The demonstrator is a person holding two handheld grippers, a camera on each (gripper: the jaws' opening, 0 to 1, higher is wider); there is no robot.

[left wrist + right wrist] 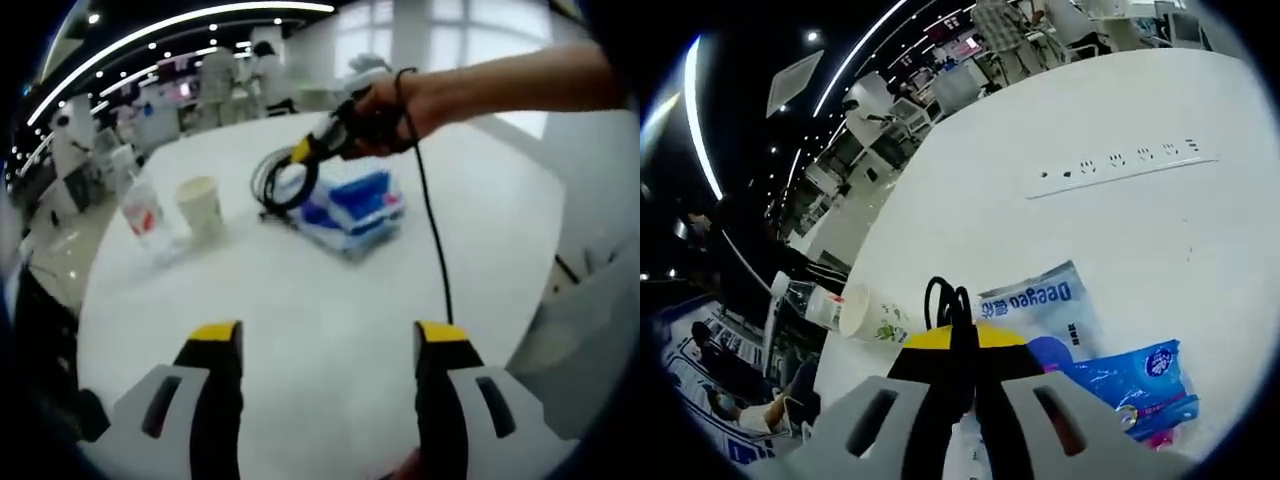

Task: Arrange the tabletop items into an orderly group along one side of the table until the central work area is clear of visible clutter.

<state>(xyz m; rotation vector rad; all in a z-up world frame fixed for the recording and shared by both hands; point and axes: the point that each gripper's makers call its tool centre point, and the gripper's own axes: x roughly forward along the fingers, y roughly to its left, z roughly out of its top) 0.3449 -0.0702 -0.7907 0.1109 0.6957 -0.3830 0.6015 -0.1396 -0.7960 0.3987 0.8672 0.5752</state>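
Left gripper view. The left gripper point(328, 345) hangs over bare white desk point(300, 290), its jaws spread wide with nothing between them. Ahead of the jaws and slightly right, the right gripper point(312, 150), held in a person's hand point(385, 115), pinches a coil of black cable point(283, 182) just above a blue and white tissue pack point(352, 208). Well ahead to the left stand a paper cup point(200, 204) and a clear plastic bottle point(140, 205), close together. A thin black cord point(430, 215) trails from the hand toward the right jaw.

Judgement: the cable is being carried for grouping; the step in hand is its transfer. The next move calls for setting it down beside the cup and bottle, clear of the pack.

Right gripper view. The jaws are pressed together on the black cable, whose loop rises just ahead of them. The tissue pack lies just beyond, right of the jaws; the cup lies left. A socket strip point(1125, 165) sits recessed in the desk far ahead.

Room: open hall, ceiling light strips, people beyond.
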